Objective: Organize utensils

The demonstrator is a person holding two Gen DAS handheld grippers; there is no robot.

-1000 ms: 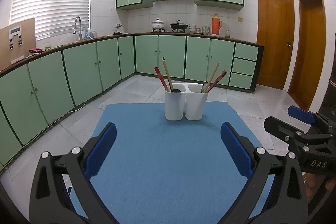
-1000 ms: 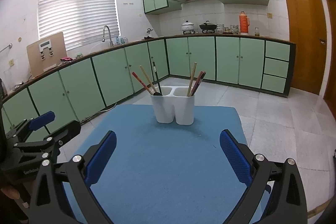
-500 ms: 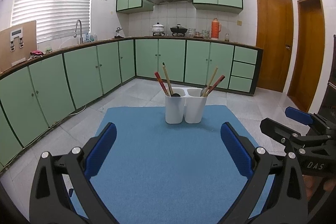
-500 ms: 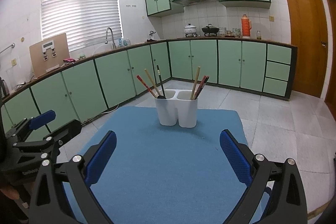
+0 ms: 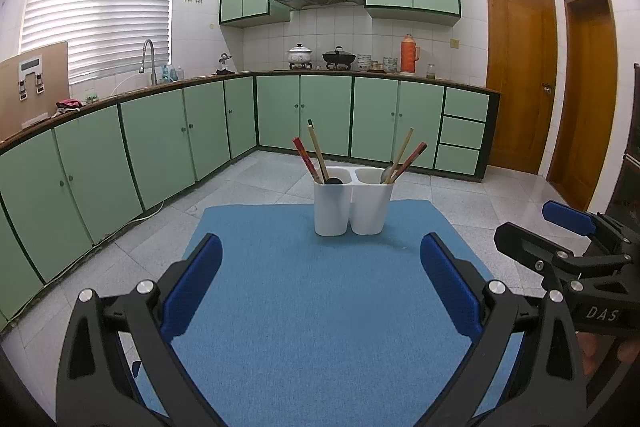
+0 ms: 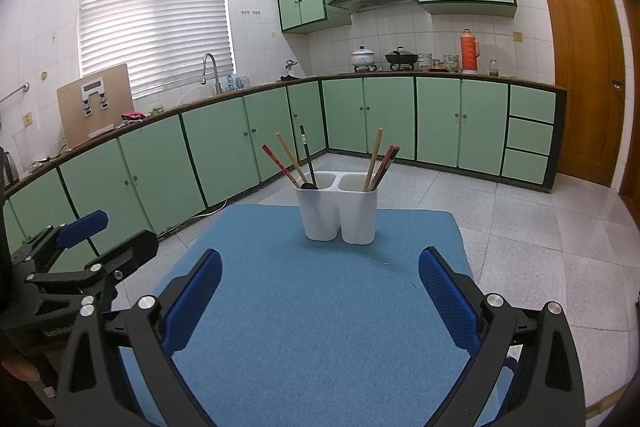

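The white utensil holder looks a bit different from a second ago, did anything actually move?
Only the cameras did: both grippers drew back slightly, so the white utensil holder sits a little farther off. Its chopsticks and spoons are unmoved on the blue mat. Both sets of jaws remain open and empty.

left tool (image 5: 320, 279) spread wide, right tool (image 6: 320, 291) likewise

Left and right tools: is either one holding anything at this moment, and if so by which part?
Nothing is held. The left tool and the right tool are both open and empty above the blue mat; every utensil stands in the white holder.
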